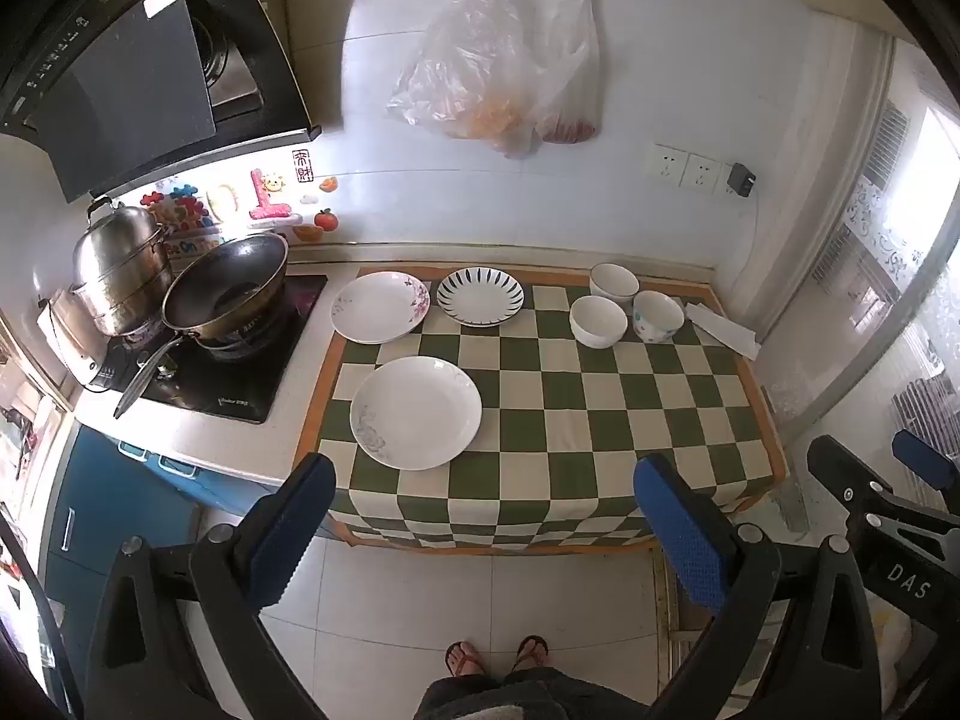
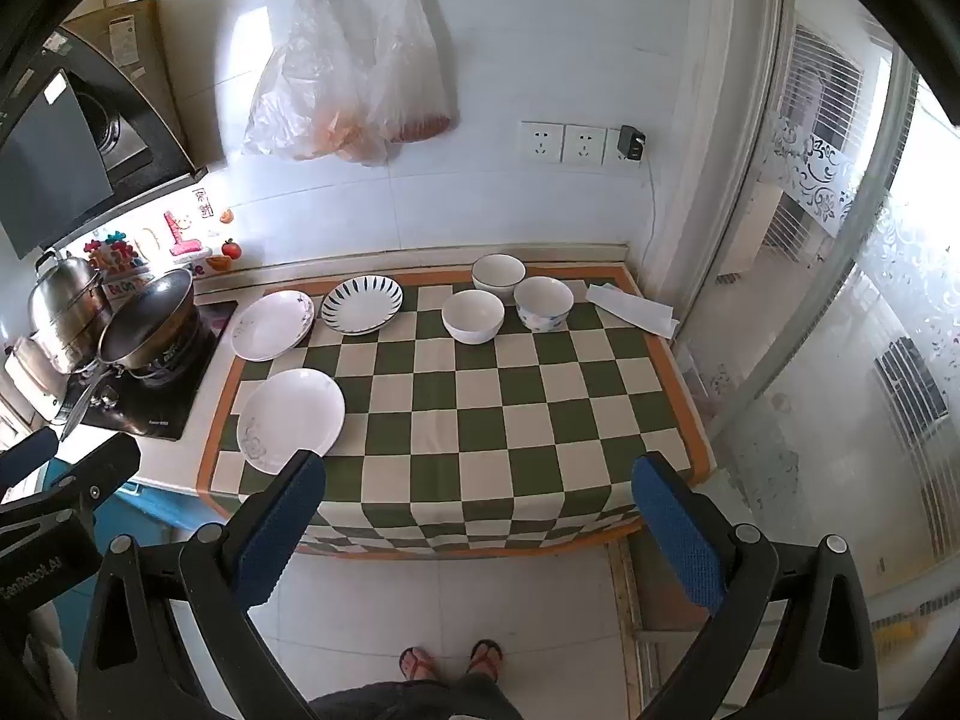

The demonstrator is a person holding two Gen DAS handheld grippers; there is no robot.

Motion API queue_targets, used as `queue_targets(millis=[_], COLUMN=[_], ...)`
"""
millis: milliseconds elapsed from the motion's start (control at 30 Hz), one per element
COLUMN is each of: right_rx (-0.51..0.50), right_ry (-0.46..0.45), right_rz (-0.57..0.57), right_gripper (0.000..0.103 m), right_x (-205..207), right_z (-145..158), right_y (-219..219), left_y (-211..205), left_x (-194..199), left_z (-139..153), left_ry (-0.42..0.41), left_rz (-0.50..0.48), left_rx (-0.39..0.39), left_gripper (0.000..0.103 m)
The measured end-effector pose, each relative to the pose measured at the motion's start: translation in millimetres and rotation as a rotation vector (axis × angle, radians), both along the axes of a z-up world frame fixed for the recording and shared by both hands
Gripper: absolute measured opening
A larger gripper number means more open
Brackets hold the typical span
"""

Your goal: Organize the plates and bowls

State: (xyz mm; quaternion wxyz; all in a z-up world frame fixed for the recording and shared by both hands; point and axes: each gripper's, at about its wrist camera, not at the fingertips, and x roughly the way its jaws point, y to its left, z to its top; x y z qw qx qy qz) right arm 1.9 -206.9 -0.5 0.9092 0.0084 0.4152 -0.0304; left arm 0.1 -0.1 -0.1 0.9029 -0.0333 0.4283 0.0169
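Observation:
Three plates lie on the green checkered cloth (image 1: 570,414): a white plate with a grey flower (image 1: 416,412) (image 2: 290,420) near the front left, a pink-flowered plate (image 1: 381,306) (image 2: 273,324) at the back left, and a black-striped plate (image 1: 480,296) (image 2: 362,303) beside it. Three bowls stand at the back right: a plain white bowl (image 1: 597,321) (image 2: 473,315), a second white bowl (image 1: 614,282) (image 2: 498,272) and a blue-patterned bowl (image 1: 657,315) (image 2: 543,303). My left gripper (image 1: 486,516) and right gripper (image 2: 480,516) are open and empty, held before the counter's front edge.
A wok (image 1: 227,288) and a steel pot (image 1: 117,270) sit on the stove at the left. Folded white paper (image 1: 723,330) lies at the cloth's back right. Plastic bags (image 1: 498,72) hang on the wall. A glass door (image 2: 840,300) stands at the right.

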Motion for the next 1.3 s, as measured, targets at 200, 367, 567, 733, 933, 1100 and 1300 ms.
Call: queue_targets(millis=[200, 367, 567, 733, 933, 1100, 1300], right_rx=[0.01, 0.009, 0.016, 0.013, 0.013, 0.015, 0.013], right_ry=[0.002, -0.007, -0.009, -0.009, -0.011, -0.011, -0.004], right_rz=[0.001, -0.005, -0.001, 0.009, 0.008, 0.006, 0.01], right_gripper=[0.103, 0.103, 0.103, 0.103, 0.103, 0.103, 0.103], right_x=[3, -2, -1, 2, 1, 2, 3], right_z=[0, 0, 3, 1, 2, 1, 0], right_y=[0, 1, 0, 3, 3, 4, 6], left_y=[0, 0, 1, 2, 3, 1, 0], left_x=[0, 0, 1, 4, 8, 7, 8], left_z=[0, 0, 4, 8, 10, 6, 4], left_ry=[-0.002, -0.003, -0.006, -0.005, -0.005, -0.009, -0.005], left_rz=[0.001, 0.002, 0.002, 0.003, 0.001, 0.0, -0.002], left_rx=[-0.002, 0.001, 0.003, 0.006, 0.008, 0.01, 0.007], left_gripper=[0.102, 0.102, 0.102, 0.102, 0.102, 0.102, 0.102])
